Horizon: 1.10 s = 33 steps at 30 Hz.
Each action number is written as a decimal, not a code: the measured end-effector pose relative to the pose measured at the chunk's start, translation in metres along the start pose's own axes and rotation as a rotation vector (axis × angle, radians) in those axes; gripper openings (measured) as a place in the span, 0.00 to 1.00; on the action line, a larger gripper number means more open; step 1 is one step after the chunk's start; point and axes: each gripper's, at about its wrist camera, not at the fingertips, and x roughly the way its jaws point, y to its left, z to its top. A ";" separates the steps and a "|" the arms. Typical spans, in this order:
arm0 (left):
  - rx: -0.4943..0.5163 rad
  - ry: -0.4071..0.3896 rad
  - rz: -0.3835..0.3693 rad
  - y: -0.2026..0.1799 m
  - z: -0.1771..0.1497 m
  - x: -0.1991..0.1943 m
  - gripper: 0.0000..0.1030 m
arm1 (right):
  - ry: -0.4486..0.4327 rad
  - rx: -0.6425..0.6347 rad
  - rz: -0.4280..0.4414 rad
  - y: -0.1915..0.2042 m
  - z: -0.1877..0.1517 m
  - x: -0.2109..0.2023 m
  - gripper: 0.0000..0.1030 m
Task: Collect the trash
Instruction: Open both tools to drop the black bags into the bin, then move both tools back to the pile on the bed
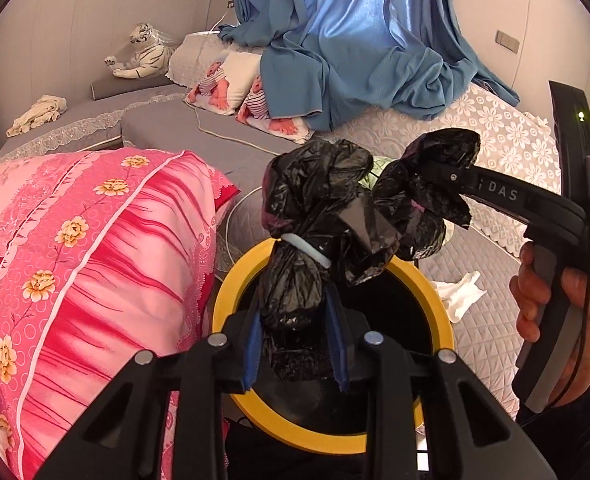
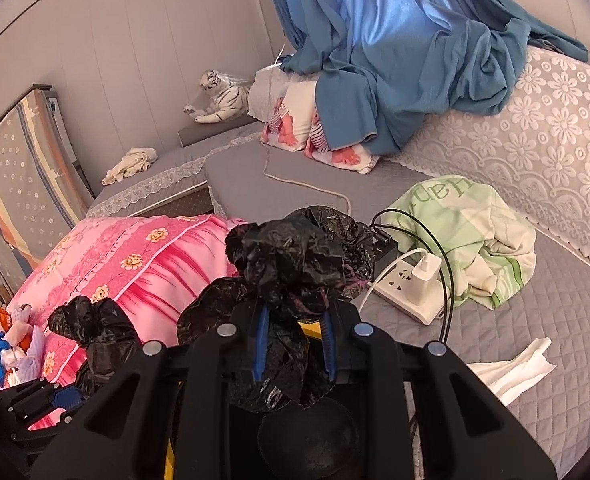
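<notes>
A black trash bag (image 1: 319,216) lines a yellow-rimmed bin (image 1: 435,300) beside the bed. My left gripper (image 1: 297,344) is shut on one gathered bunch of the bag, which has a pale band around it. My right gripper (image 2: 293,344) is shut on another bunch of the same bag (image 2: 295,256); it shows in the left wrist view (image 1: 427,176) coming in from the right, held by a hand. The left gripper's bunch (image 2: 95,332) shows at lower left in the right wrist view. A crumpled white tissue (image 2: 511,368) lies on the grey bed cover; it also shows in the left wrist view (image 1: 459,292).
A pink floral quilt (image 1: 95,256) lies left of the bin. A white power strip (image 2: 411,288) with charger and cables sits by a green cloth (image 2: 475,240). Blue curtain (image 2: 395,60), baby-print pillows (image 2: 295,120), a plush tiger (image 2: 219,96) and a cream rag (image 2: 131,164) lie further back.
</notes>
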 end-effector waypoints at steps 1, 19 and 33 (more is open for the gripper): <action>-0.001 -0.002 0.004 0.001 0.000 0.000 0.34 | 0.000 0.003 -0.004 -0.001 0.001 -0.001 0.31; -0.067 -0.119 0.131 0.028 0.010 -0.036 0.78 | -0.044 0.032 0.046 0.000 0.006 -0.008 0.52; -0.167 -0.262 0.393 0.110 0.001 -0.115 0.92 | -0.052 -0.062 0.413 0.105 0.007 -0.006 0.72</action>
